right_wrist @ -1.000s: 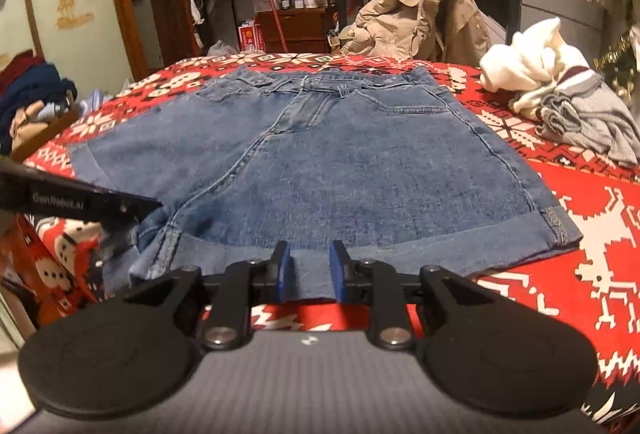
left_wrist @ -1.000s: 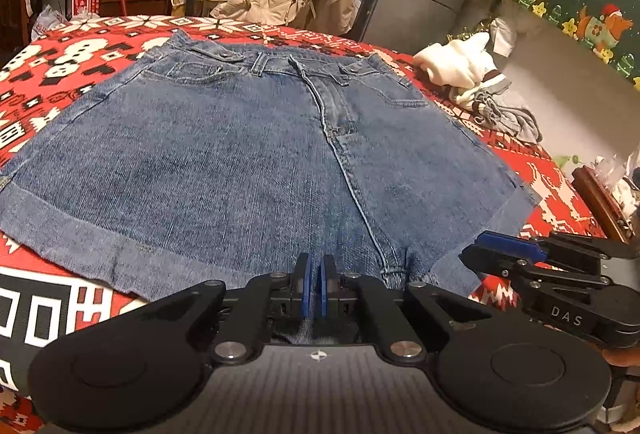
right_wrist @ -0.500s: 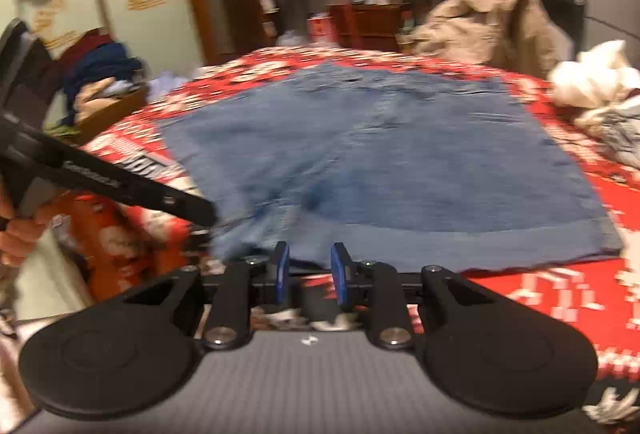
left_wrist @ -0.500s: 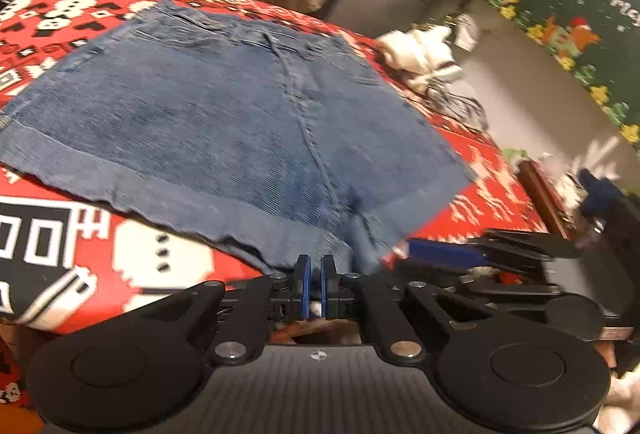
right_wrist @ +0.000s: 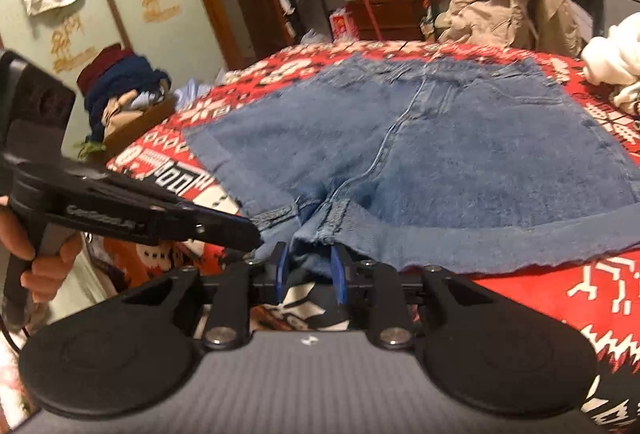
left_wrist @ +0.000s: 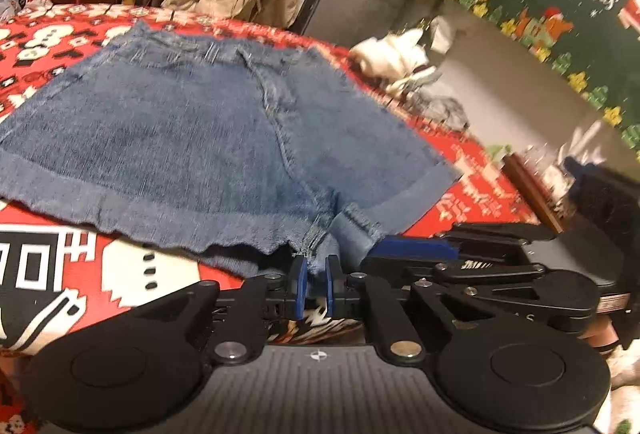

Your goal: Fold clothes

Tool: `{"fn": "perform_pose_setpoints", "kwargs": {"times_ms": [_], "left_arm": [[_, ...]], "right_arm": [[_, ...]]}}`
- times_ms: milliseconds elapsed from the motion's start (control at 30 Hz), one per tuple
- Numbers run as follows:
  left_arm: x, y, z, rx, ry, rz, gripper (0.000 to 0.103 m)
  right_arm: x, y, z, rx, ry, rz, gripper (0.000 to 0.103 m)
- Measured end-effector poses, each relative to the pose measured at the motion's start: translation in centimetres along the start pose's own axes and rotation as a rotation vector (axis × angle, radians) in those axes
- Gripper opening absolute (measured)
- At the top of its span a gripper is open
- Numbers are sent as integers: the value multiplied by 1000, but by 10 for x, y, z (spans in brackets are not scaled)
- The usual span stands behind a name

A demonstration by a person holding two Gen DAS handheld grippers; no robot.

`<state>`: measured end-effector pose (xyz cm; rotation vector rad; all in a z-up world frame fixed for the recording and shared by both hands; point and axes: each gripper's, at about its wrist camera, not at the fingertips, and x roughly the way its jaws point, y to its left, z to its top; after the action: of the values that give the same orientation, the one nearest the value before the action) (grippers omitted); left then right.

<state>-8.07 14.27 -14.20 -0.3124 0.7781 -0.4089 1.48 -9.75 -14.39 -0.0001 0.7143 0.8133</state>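
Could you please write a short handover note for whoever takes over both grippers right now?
Left gripper: nearly shut on the near hem beside the crotch. Its jaws have just been opening slightly, and denim is between the pads.
Right gripper: shut on the bunched hem at the crotch, right beside the left.
Denim shorts: spread flat on the red patterned blanket, waistband on the far side.
Done: shorts laid out, near hem pinched.
Left: no fold made yet. Check the left grip first.
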Motion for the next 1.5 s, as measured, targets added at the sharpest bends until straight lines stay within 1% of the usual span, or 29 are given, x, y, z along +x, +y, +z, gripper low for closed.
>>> {"fn": "perform_pose_setpoints", "kwargs": {"times_ms": [100, 167, 233, 333, 433, 467, 567, 633, 700, 767, 800, 867, 900, 933, 1100, 1267, 1500], "left_arm": [[-2, 0, 2, 0, -35, -34, 11], [-1, -2, 4, 8, -41, -48, 12], [3, -3, 4, 22, -25, -52, 12], [7, -9, 3, 60, -1, -38, 12], [9, -12, -1, 82, 21, -61, 11], [11, -13, -2, 93, 31, -56, 12], [15, -16, -3, 121, 39, -6, 11], [16, -17, -2, 131, 18, 19, 12], [14, -18, -1, 136, -4, 27, 11], [14, -19, -1, 153, -9, 41, 11], [14, -21, -1, 167, -11, 49, 7], [12, -25, -3, 200, -15, 63, 5], [9, -28, -4, 215, -19, 66, 3], [8, -30, -5, 229, -22, 65, 2], [4, -39, -9, 280, -19, 66, 2], [9, -40, -11, 293, -2, 69, 2], [16, -40, -14, 300, 41, 71, 3]], "right_arm": [[0, -2, 2, 10, -14, 6, 27], [2, -2, 2, 7, -12, 5, 27], [5, 0, 2, -2, -7, 5, 27], [6, 2, 3, -5, -13, 7, 27], [2, 0, 3, 7, -33, 4, 27], [2, -1, 3, 15, -40, 4, 27], [3, -4, 4, 26, -36, 3, 27], [5, -3, 4, 25, -31, 0, 27], [7, -3, 4, 23, -27, -4, 27], [8, -1, 5, 20, -23, -13, 27], [9, -1, 6, 19, -21, -17, 27], [9, 4, 6, -9, -16, -25, 22], [9, 6, 5, -27, -14, -28, 10], [9, 9, 4, -46, -11, -32, 2], [3, 24, 1, -137, -13, -44, 1], [-4, 34, -4, -236, -6, -53, 1], [1, 29, -13, -198, 46, -31, 1]]}}
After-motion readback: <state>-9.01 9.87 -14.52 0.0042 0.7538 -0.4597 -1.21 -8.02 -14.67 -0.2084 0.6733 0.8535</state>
